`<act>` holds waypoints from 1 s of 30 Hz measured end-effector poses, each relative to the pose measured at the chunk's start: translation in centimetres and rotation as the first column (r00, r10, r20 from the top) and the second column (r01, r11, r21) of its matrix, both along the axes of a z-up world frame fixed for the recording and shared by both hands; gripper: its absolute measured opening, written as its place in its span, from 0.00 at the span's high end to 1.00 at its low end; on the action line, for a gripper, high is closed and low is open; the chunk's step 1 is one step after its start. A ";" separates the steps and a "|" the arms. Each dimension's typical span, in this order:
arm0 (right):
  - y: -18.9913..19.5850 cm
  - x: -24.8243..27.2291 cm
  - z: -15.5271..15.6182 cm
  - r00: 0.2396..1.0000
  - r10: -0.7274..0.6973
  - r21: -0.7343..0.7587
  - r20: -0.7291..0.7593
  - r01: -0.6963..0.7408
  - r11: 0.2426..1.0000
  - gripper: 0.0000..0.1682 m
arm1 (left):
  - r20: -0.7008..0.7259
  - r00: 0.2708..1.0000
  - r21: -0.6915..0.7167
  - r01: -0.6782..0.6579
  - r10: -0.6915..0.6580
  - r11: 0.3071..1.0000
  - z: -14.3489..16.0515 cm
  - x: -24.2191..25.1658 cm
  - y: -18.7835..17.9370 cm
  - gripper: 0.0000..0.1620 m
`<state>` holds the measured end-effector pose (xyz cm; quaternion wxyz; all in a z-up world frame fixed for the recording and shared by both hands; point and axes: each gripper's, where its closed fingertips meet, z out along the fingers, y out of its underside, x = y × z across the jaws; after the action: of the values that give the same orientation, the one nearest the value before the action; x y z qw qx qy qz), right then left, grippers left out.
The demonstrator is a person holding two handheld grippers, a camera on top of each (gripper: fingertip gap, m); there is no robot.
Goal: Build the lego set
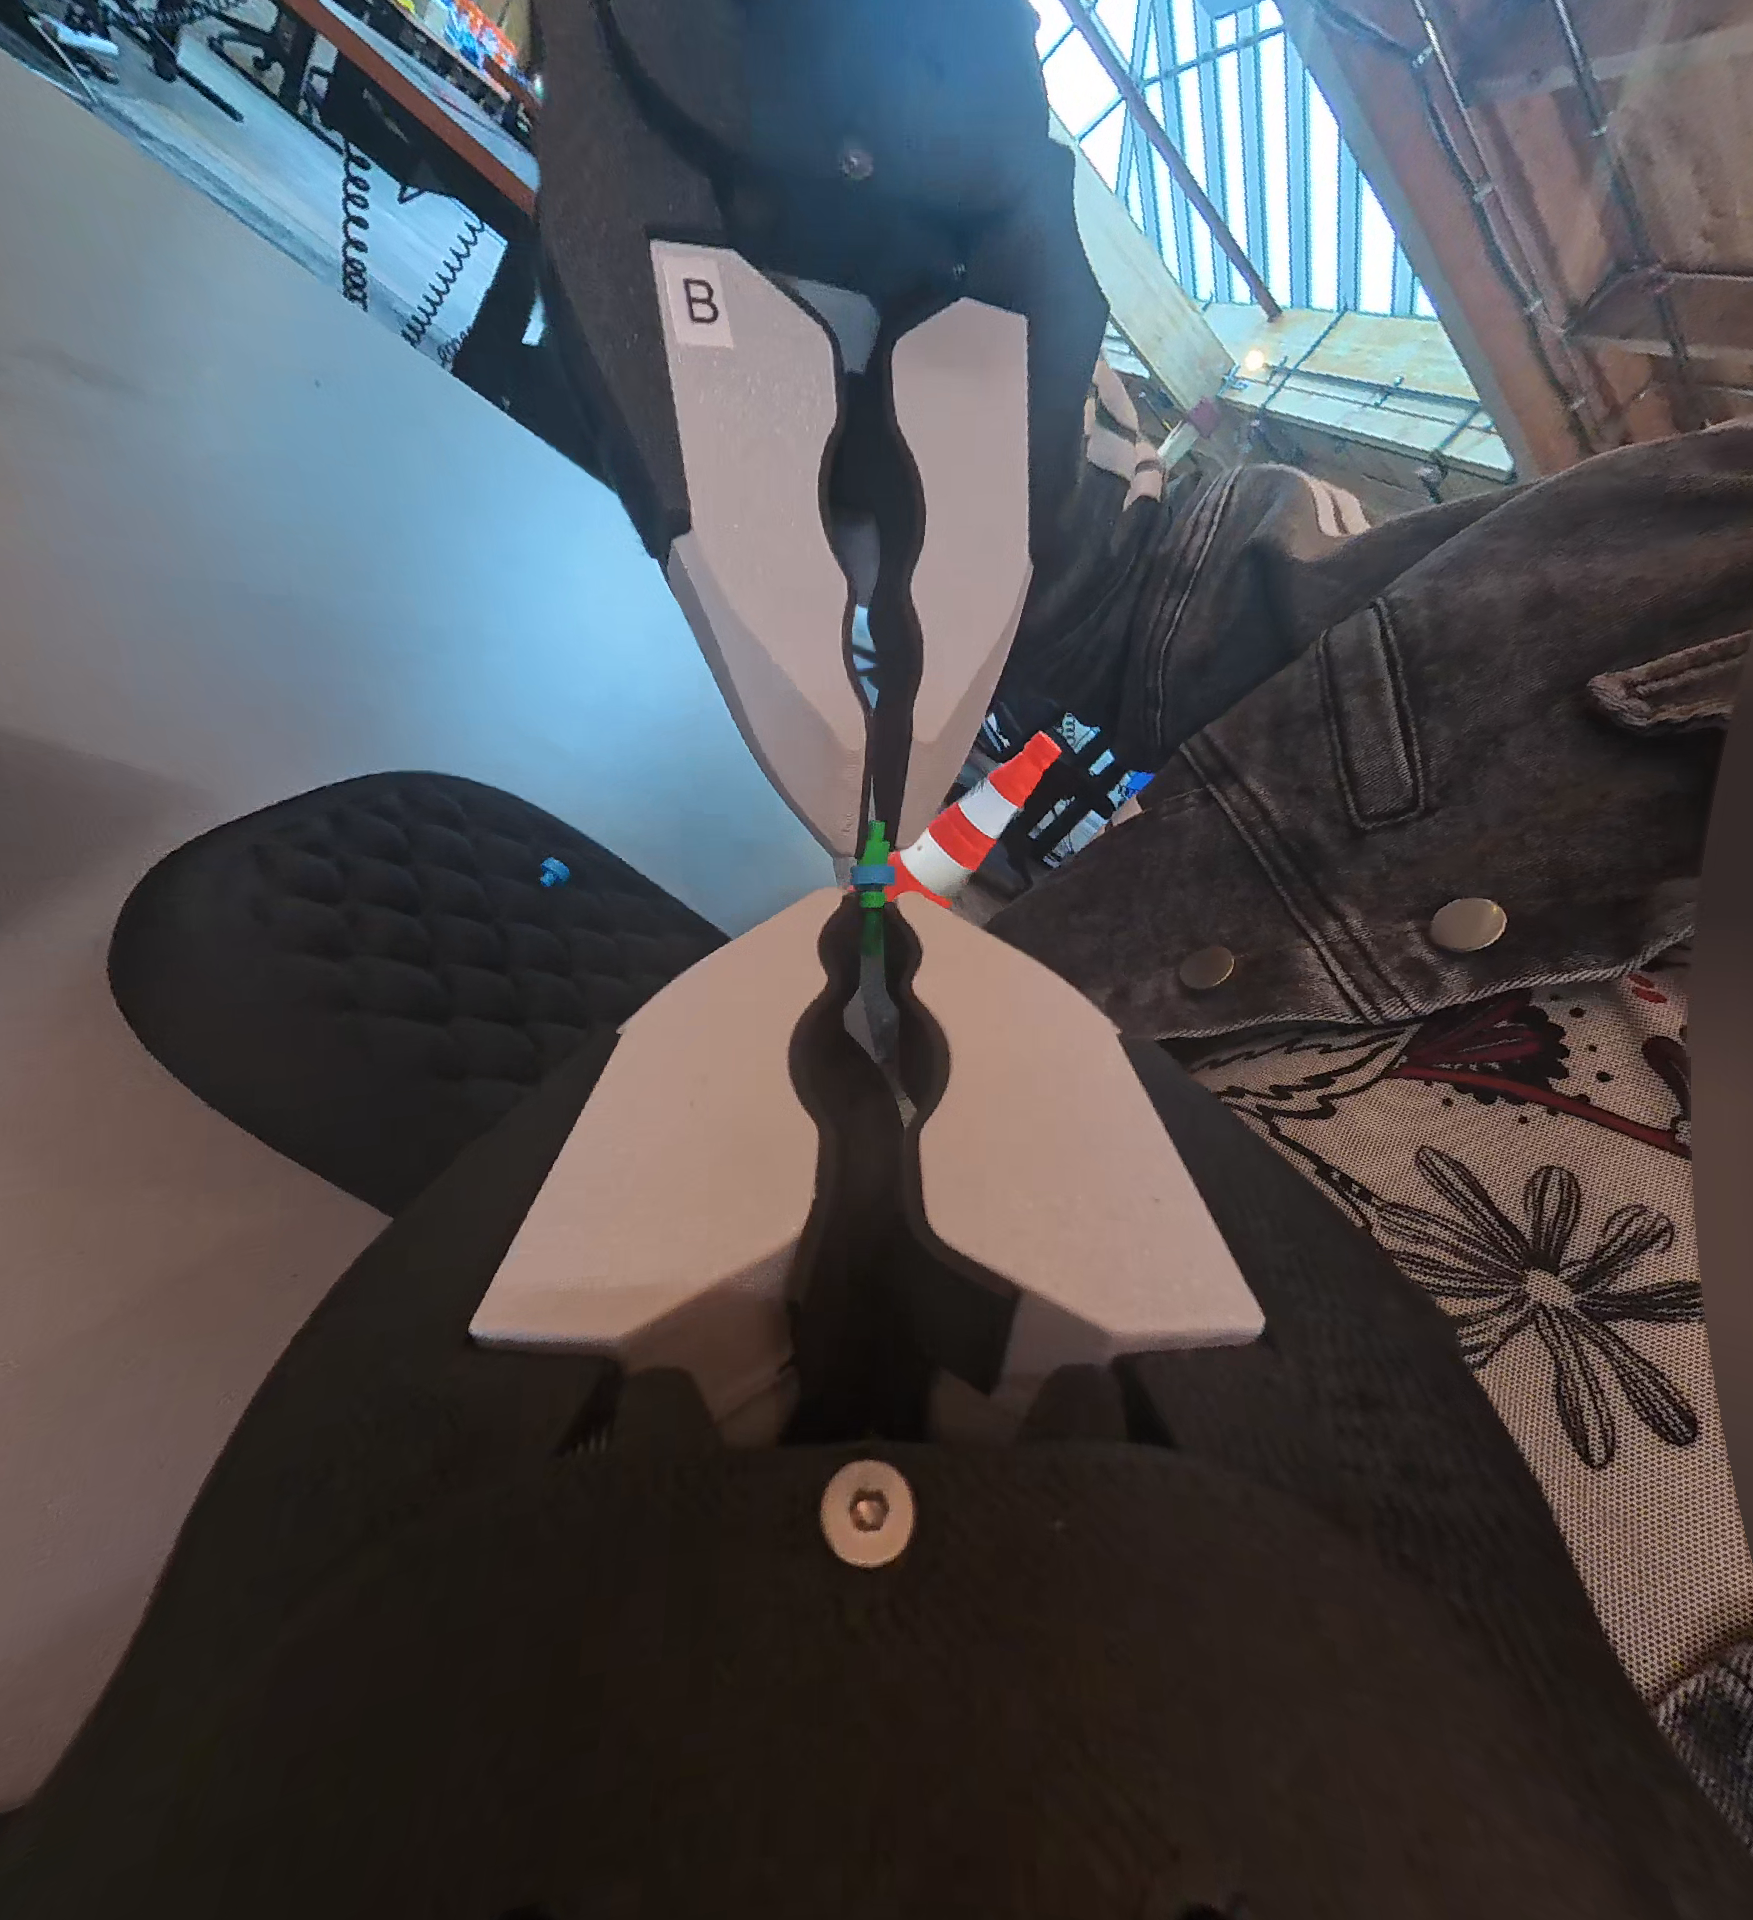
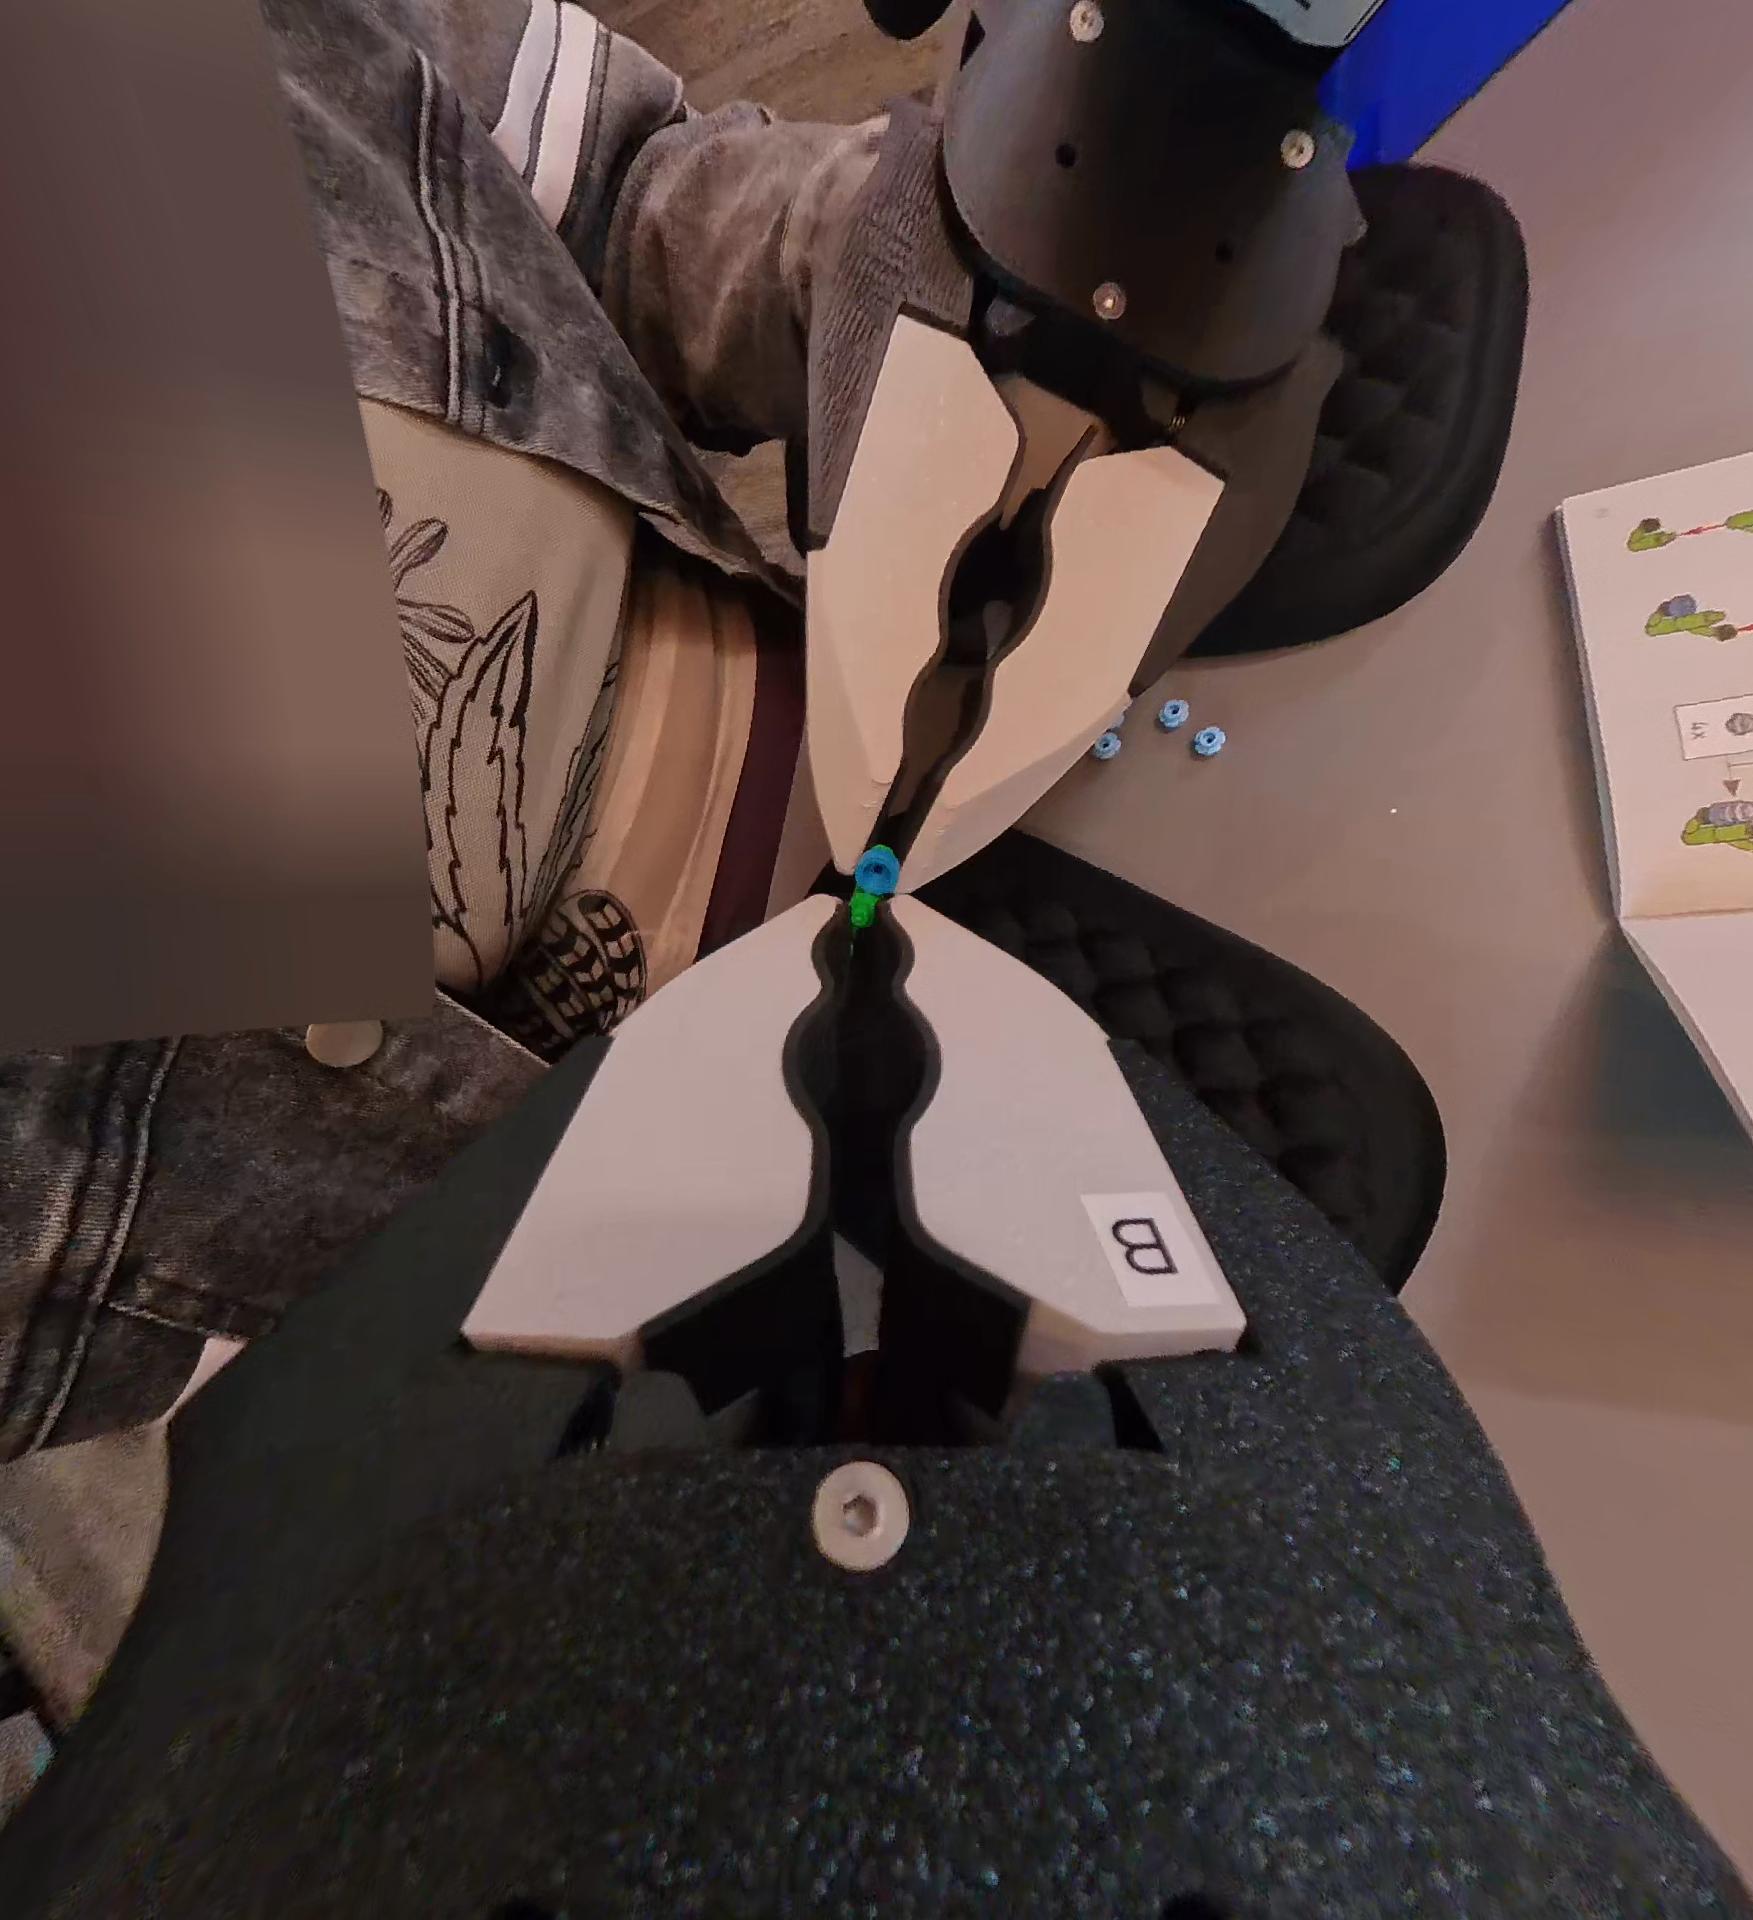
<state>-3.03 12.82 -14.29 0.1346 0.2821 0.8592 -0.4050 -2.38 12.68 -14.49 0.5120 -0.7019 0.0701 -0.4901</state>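
The build looks to be at an early stage, as a judgement from what lies about; the two tools meet tip to tip above the bench (image 2: 1474,1039), sharing one tiny assembly: a green stem piece (image 1: 873,914) with a blue round piece (image 1: 871,876) seated on it; the left hand-held gripper (image 1: 867,914) is pressed together on the lower part of the stem, and the right hand-held gripper (image 2: 864,916) is likewise closed on the stem's other end; which of them bears on the blue piece cannot be told. Several loose blue round pieces (image 2: 1173,713) lie on the bench near the open instruction booklet (image 2: 1703,675), and another one (image 1: 554,871) rests on the black quilted pad (image 1: 384,935), so more rounds seem left to add. The stem's long axis runs along the line joining the two grippers, each end pointing into one tool's fingers; the blue round sits crosswise to that axis, about midway between the tips.
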 end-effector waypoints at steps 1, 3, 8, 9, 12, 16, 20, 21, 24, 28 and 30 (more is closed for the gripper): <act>0.0 -0.2 0.1 1.000 -0.017 -0.006 -0.014 0.017 1.000 0.97 | 0.011 1.000 0.007 -0.013 0.013 1.000 0.1 -0.2 0.0 0.97; 0.1 -0.9 0.6 0.997 -0.064 -0.032 -0.051 0.062 0.998 0.97 | 0.050 0.998 0.028 -0.047 0.046 0.998 0.6 -0.9 0.1 0.97; 0.0 -2.2 2.0 0.974 -0.176 -0.134 -0.141 0.157 0.978 0.97 | 0.141 0.984 0.104 -0.122 0.106 0.987 2.1 -2.3 0.0 0.97; -0.1 -2.3 2.1 0.970 -0.193 -0.152 -0.150 0.171 0.974 0.97 | 0.150 0.982 0.111 -0.129 0.112 0.985 2.2 -2.4 -0.1 0.97; -0.2 -2.4 2.2 0.963 -0.222 -0.186 -0.154 0.192 0.964 0.97 | 0.163 0.979 0.127 -0.142 0.120 0.982 2.4 -2.6 -0.2 0.97; -0.3 -2.4 2.1 0.959 -0.236 -0.205 -0.155 0.203 0.958 0.97 | 0.155 0.980 0.136 -0.147 0.125 0.980 2.5 -2.6 -0.2 0.97; -0.4 -2.8 2.6 0.938 -0.300 -0.279 -0.173 0.245 0.928 0.97 | 0.174 0.974 0.165 -0.175 0.146 0.971 2.9 -3.0 -0.2 0.97; -0.5 -3.0 2.7 0.930 -0.324 -0.307 -0.176 0.260 0.915 0.97 | 0.183 0.971 0.177 -0.188 0.156 0.966 3.1 -3.2 -0.3 0.97; -0.5 -3.5 3.1 0.901 -0.387 -0.381 -0.197 0.293 0.877 0.98 | 0.213 0.962 0.200 -0.214 0.171 0.956 3.6 -3.6 -0.3 0.97; -0.7 -3.9 3.6 0.863 -0.455 -0.461 -0.217 0.321 0.828 0.97 | 0.260 0.950 0.220 -0.232 0.172 0.948 4.1 -4.1 -0.5 0.98; -0.8 -4.0 3.8 0.850 -0.474 -0.479 -0.230 0.325 0.815 0.97 | 0.265 0.949 0.227 -0.236 0.173 0.945 4.2 -4.2 -0.6 0.98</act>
<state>-7.07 11.99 -10.54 -0.0471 0.3489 0.6805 -0.6426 -6.57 12.09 -10.25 0.6513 -0.5684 -0.0038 -0.5026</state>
